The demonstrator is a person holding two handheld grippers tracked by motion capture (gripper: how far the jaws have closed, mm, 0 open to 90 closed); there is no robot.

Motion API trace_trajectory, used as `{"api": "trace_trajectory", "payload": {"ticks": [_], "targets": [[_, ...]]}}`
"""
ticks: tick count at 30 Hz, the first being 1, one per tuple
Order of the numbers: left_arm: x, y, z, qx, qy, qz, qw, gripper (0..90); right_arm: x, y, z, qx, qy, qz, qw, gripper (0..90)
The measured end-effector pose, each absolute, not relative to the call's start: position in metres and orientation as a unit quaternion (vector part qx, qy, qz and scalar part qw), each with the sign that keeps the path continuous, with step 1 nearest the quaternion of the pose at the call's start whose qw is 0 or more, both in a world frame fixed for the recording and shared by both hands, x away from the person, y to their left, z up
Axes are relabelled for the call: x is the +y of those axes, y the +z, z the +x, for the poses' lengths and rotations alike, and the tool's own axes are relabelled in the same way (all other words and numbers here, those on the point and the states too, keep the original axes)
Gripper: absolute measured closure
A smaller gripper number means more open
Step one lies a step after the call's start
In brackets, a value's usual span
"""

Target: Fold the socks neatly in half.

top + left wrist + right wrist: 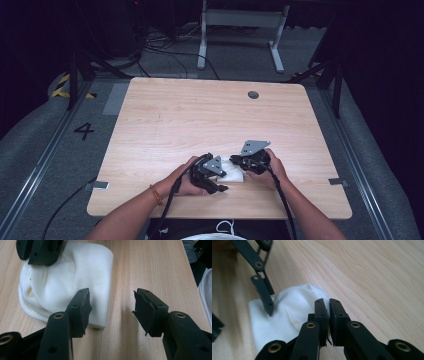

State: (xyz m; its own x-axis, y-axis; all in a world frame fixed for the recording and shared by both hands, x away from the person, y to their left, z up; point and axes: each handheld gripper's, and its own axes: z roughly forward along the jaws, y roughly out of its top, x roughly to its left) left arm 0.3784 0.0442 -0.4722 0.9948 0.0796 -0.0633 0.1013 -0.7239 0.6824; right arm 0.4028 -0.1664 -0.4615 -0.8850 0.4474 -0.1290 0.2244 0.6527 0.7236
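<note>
White folded cloth (pixel 72 282) lies between both grippers, right gripper (pixel 329 315) seemingly pinching its edge.

Setting: a recording lab or test studio is suggested.
Walls: black curtains (pixel 385 45) are hung around the edges of the frame.
Floor: grey carpet is marked with a number 4 (pixel 84 131) at left and hazard tape (pixel 61 86) at upper left.
Furniture: a wooden table (pixel 200 115) is centred; a grey metal frame (pixel 242 30) is seen at top.
Wiring: cables (pixel 165 47) are strewn at upper centre.

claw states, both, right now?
Left claw: open, one jaw resting over the white folded cloth, nothing clamped.
Right claw: closed, pinching the edge of the white folded cloth.
</note>
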Motion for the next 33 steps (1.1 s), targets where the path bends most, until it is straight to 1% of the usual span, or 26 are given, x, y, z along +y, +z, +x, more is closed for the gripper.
{"api": "trace_trajectory", "payload": {"ticks": [3, 6, 8, 9, 12, 16, 18, 20, 24, 26, 29, 33], "targets": [[0.045, -0.47, 0.378, 0.045, -0.01, 0.931, 0.362, 45.3, -0.165, -0.468, 0.406, 0.899, 0.364, 0.198, 0.143, 86.0], [0.05, -0.464, 0.377, 0.054, -0.007, 0.926, 0.372, 41.1, -0.165, -0.469, 0.408, 0.898, 0.363, 0.206, 0.136, 85.8], [0.053, -0.46, 0.378, 0.066, 0.002, 0.92, 0.385, 40.6, -0.165, -0.468, 0.407, 0.898, 0.363, 0.208, 0.139, 85.1], [0.054, -0.459, 0.379, 0.071, 0.007, 0.92, 0.386, 39.9, -0.164, -0.468, 0.407, 0.898, 0.362, 0.206, 0.142, 83.9], [0.052, -0.461, 0.382, 0.08, 0.021, 0.922, 0.379, 39.4, -0.168, -0.46, 0.404, 0.888, 0.38, 0.207, 0.153, 74.8], [0.05, -0.469, 0.385, 0.088, 0.032, 0.931, 0.354, 39.5, -0.177, -0.449, 0.398, 0.878, 0.396, 0.206, 0.17, 69.5], [0.052, -0.474, 0.388, 0.093, 0.028, 0.934, 0.345, 39.4, -0.18, -0.447, 0.396, 0.878, 0.401, 0.202, 0.166, 69.1], [0.054, -0.476, 0.388, 0.098, 0.025, 0.93, 0.354, 39.3, -0.179, -0.45, 0.396, 0.882, 0.398, 0.197, 0.161, 69.5], [0.055, -0.476, 0.39, 0.098, 0.027, 0.93, 0.353, 39.3, -0.173, -0.465, 0.401, 0.894, 0.372, 0.198, 0.15, 71.4], [0.056, -0.477, 0.392, 0.098, 0.027, 0.928, 0.357, 39.5, -0.173, -0.468, 0.403, 0.892, 0.377, 0.204, 0.142, 71.6], [0.058, -0.478, 0.393, 0.106, 0.034, 0.926, 0.359, 39.1, -0.173, -0.467, 0.403, 0.893, 0.374, 0.203, 0.147, 67.4], [0.064, -0.476, 0.395, 0.125, 0.051, 0.923, 0.359, 35.0, -0.174, -0.459, 0.402, 0.892, 0.367, 0.21, 0.159, 58.9]]}}
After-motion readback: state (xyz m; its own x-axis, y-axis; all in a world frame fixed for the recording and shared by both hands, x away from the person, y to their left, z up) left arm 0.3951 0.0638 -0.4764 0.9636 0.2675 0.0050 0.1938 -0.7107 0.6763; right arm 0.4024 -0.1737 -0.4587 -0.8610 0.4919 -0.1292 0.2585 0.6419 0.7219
